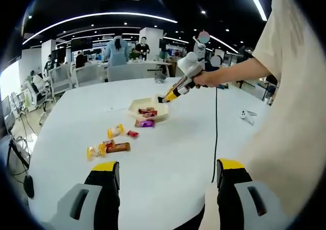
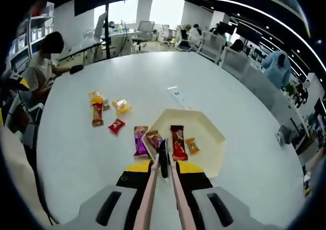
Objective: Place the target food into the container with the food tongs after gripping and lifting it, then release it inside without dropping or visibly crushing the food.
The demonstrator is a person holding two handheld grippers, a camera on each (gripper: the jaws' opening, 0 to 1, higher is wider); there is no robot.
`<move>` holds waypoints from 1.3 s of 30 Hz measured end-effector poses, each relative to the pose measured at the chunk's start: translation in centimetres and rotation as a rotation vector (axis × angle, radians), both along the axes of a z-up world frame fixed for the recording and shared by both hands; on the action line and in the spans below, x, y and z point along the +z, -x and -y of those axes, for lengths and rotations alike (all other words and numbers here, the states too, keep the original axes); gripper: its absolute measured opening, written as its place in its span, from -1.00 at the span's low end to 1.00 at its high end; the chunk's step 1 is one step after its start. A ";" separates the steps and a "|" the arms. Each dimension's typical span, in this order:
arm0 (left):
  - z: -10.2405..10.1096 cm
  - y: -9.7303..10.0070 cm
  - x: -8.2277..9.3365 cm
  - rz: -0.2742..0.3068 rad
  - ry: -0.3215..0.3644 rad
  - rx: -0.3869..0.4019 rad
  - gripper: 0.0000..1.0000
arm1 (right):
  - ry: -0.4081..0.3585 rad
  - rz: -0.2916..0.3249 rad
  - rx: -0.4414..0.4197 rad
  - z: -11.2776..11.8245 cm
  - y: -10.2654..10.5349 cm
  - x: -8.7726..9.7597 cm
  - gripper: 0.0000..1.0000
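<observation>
Open-plan office with ceiling strip lights behind a big white table [image 1: 153,169] – largest thing in both views. On it a pale hexagonal container [image 2: 204,133], holding a dark red bar [image 2: 177,142], a small orange candy [image 2: 192,145] and a brown-wrapped snack [image 2: 153,138]; the right gripper view shows these contents from above, while the left gripper view gives the container [image 1: 137,105] low and side-on. A purple bar [image 2: 140,141] lies on the table touching the container's rim. Further out – a red packet [image 2: 116,125], a yellow packet [image 2: 122,106] and an orange-and-brown pair [image 2: 96,108], loosely grouped. The right gripper [image 2: 163,165] has pink tongs [image 2: 155,189] pinched in its nearly closed jaws, tong tips closed over the container edge by the brown-wrapped snack; cannot tell if food is gripped. The left gripper view shows a hand [image 1: 206,79] carrying that gripper [image 1: 175,90]. The left gripper [image 1: 165,176] hangs above the table's near edge, jaws wide apart, nothing between them.
</observation>
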State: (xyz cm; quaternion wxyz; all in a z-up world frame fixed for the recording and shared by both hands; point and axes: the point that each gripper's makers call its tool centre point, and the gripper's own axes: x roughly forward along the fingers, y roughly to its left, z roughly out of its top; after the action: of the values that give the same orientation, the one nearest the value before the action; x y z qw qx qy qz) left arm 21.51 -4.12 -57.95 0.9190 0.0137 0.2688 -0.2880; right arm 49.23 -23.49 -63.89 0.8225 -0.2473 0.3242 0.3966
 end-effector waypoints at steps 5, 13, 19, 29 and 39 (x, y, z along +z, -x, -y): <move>-0.1 0.1 0.0 -0.001 -0.003 0.001 0.55 | -0.005 0.014 -0.010 0.1 -1.1 0.6 -0.66; -0.1 0.1 0.1 0.000 -0.002 0.003 0.55 | -0.020 0.048 -0.026 0.4 -3.4 1.8 -0.66; -0.1 0.1 0.1 -0.001 -0.003 0.003 0.55 | -0.017 0.058 -0.036 0.7 -4.3 2.2 -0.66; 0.0 -0.2 0.1 -0.002 -0.001 0.003 0.55 | -0.028 0.071 -0.029 0.3 -4.0 2.4 -0.62; 0.0 -0.3 -0.1 -0.003 0.005 -0.001 0.54 | -0.081 0.067 -0.021 -1.0 -2.9 2.5 -0.52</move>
State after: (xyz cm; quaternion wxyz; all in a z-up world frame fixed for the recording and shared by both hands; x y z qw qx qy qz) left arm 21.85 -4.17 -58.01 0.9186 0.0113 0.2693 -0.2890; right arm 52.10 -22.48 -61.44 0.8463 -0.2237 0.2825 0.3924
